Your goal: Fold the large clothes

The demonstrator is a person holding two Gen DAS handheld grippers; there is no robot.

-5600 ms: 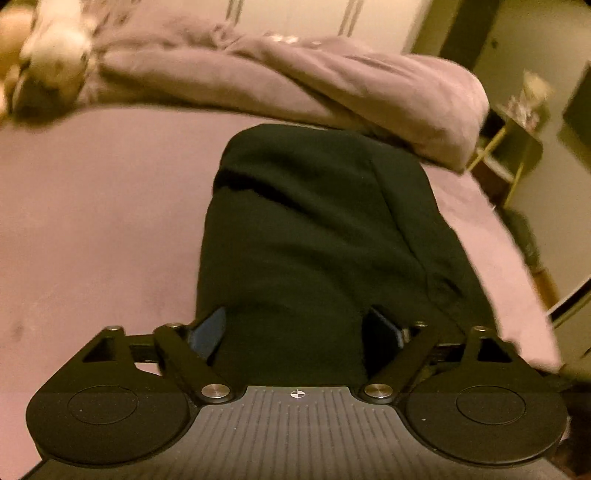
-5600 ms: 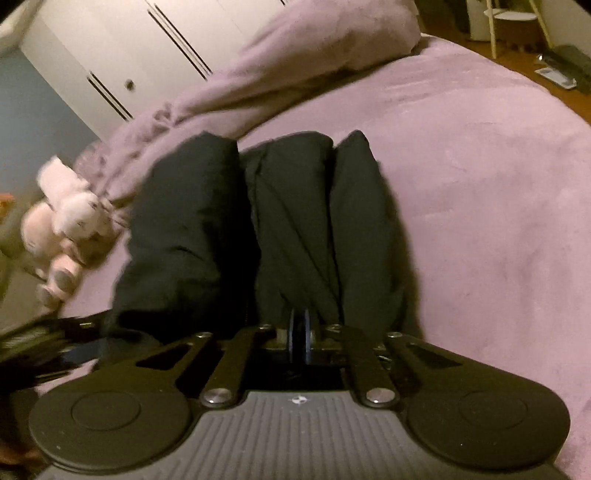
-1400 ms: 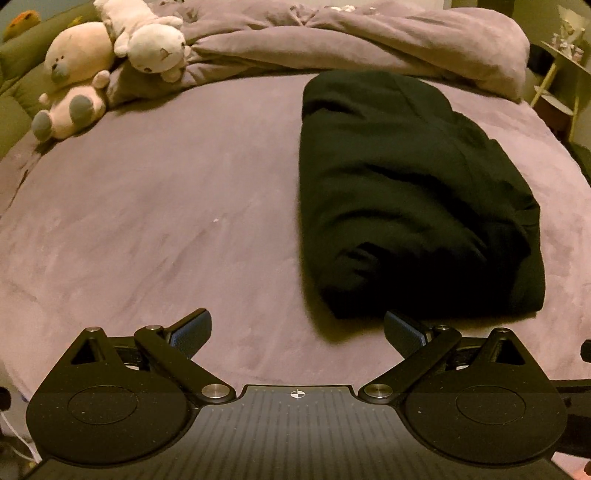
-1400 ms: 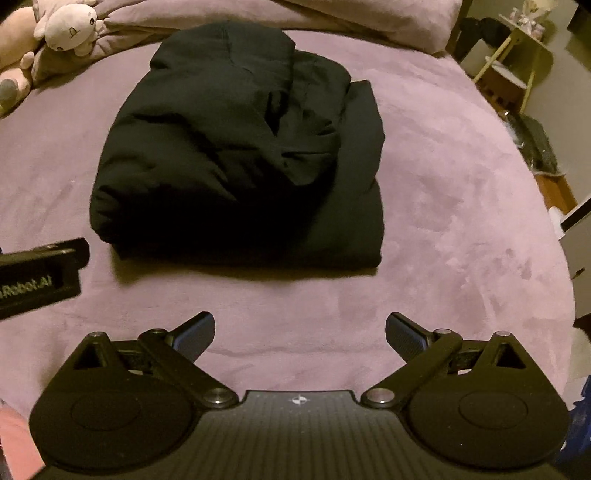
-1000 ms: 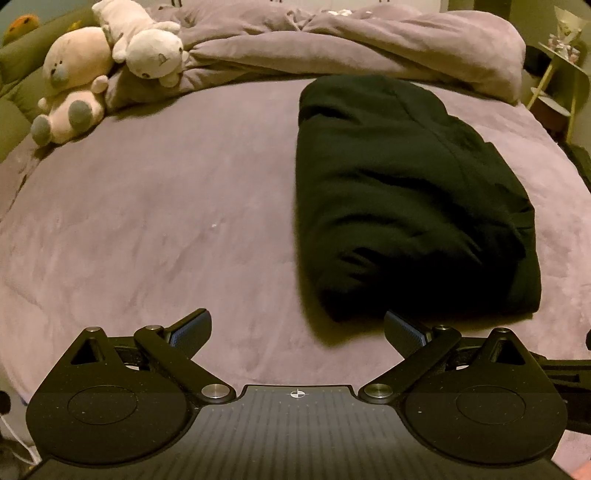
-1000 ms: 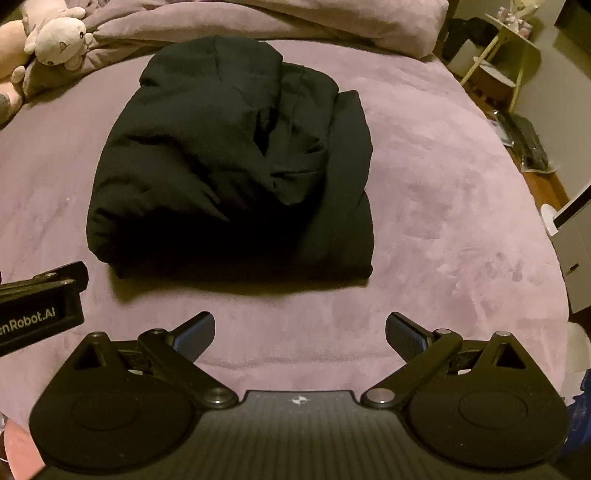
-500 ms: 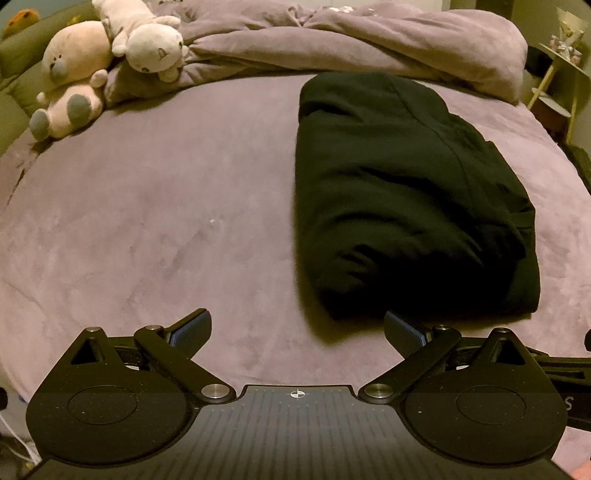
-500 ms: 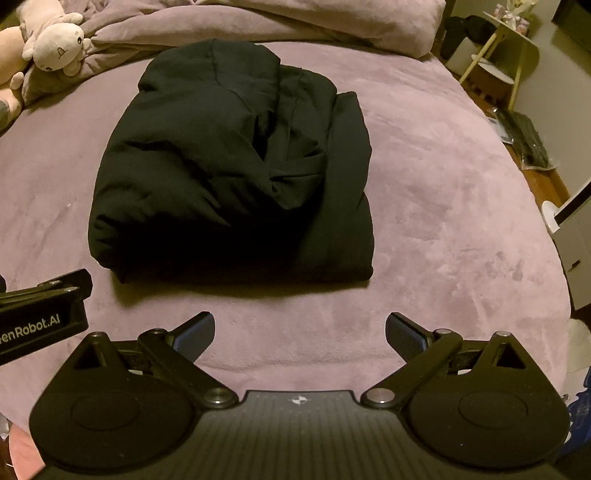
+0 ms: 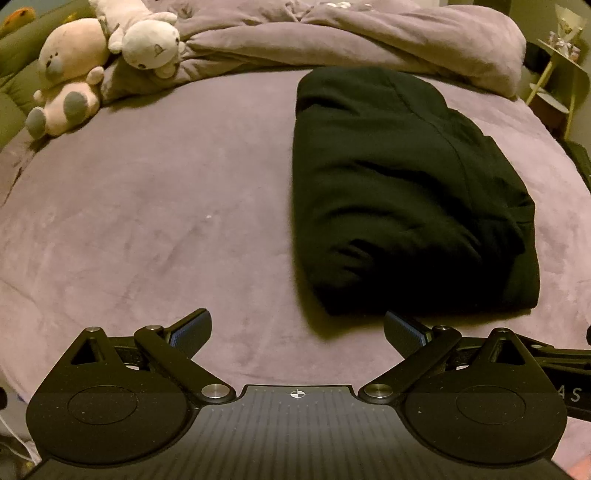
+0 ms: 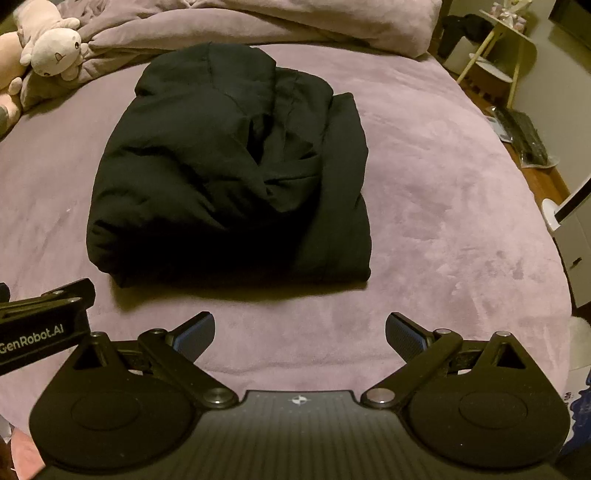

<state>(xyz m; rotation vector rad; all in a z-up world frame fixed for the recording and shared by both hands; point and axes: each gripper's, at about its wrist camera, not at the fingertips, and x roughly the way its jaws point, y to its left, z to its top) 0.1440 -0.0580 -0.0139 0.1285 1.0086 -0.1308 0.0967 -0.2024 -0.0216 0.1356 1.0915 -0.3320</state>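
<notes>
Now: black garment (image 10: 229,173) lies folded in a thick bundle mid-bed, nearer the duvet (image 10: 258,22) at the head edge than the foot edge. Long axis runs head-to-foot — away from both tools. Right hand-held gripper (image 10: 300,332) faces its near end squarely; left hand-held gripper (image 9: 297,330) sits off toward the bundle's left corner, so the right is better placed. Both are level, low over the bed (image 10: 443,206), jaws spread wide, holding nothing, clear of the cloth.

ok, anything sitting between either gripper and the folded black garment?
Nothing visible. Only bare purple bedspread lies between the open right gripper or open left gripper and the black garment. The plush toys sit far off by the duvet.
</notes>
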